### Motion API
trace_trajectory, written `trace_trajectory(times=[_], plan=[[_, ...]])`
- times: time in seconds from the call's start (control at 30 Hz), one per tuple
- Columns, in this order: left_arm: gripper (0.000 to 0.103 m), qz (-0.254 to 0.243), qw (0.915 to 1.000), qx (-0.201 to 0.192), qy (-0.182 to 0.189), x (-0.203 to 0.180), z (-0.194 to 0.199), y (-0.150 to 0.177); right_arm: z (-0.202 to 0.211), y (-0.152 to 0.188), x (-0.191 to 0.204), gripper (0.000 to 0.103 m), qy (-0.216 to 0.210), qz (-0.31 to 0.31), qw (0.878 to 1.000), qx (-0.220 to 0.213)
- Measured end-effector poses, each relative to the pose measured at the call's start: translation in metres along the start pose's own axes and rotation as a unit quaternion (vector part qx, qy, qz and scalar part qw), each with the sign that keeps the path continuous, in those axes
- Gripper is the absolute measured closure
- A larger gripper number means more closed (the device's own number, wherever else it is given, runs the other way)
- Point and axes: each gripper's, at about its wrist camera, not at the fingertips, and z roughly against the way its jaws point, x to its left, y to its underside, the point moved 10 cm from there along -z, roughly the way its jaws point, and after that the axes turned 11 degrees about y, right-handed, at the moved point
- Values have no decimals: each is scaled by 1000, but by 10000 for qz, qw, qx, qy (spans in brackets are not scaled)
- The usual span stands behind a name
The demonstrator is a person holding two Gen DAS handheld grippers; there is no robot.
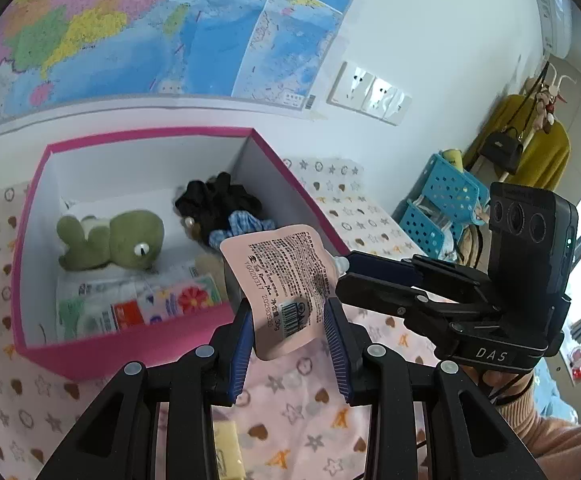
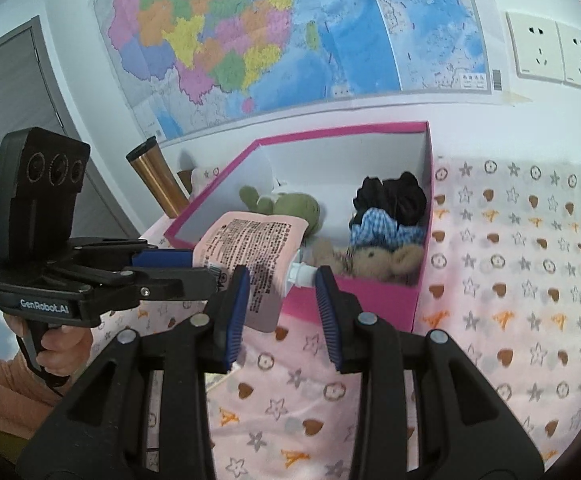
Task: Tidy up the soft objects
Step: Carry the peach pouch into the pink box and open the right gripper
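A pink soft pouch (image 1: 280, 280) with a white spout hangs in the air at the near edge of the pink box (image 1: 102, 352). My left gripper (image 1: 288, 322) has its pads on either side of the pouch's lower part, and the pouch spans the gap. My right gripper (image 2: 280, 292) has its pads around the pouch's white spout (image 2: 300, 274), with some gap showing. The pouch (image 2: 246, 248) shows there too. Inside the box lie a green plush frog (image 1: 114, 240), black and blue-checked fabric (image 1: 226, 208), tissue packs (image 1: 138, 300) and a brown bear (image 2: 374, 258).
A pink patterned cloth (image 2: 510, 280) covers the table. A copper tumbler (image 2: 158, 180) stands left of the box (image 2: 350, 308). Blue perforated baskets (image 1: 442, 204) stand at the right. A yellowish item (image 1: 226, 448) lies on the cloth below my left gripper. A map hangs on the wall behind.
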Motion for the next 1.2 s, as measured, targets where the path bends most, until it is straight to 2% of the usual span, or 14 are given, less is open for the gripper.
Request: trace_trajectory(times=[0.5,0.8,1.0,1.07,1.13,1.2], plan=[[69,87,9995,29,-296,24,-14,-23,-26,-27,-11,66,125,2,9999,-37],[69,224,9987,135,-434,44,-24,-33,-45,-33,-18,66,126,-139,9998,93],[69,501,9976,244,-407,61,-38,-37,-61,-38,-27,66,204,-176,9995,191],[69,526,9977,301,-291,62,-43,-37,-65,-39,-29,66,172,-206,9994,230],[70,496,9972,341,-441,65,-48,-37,-70,-40,-24,66,-40,-238,9993,298],[70,485,9968,368,-511,68,-50,-37,-75,-40,-22,66,124,-109,9994,305]])
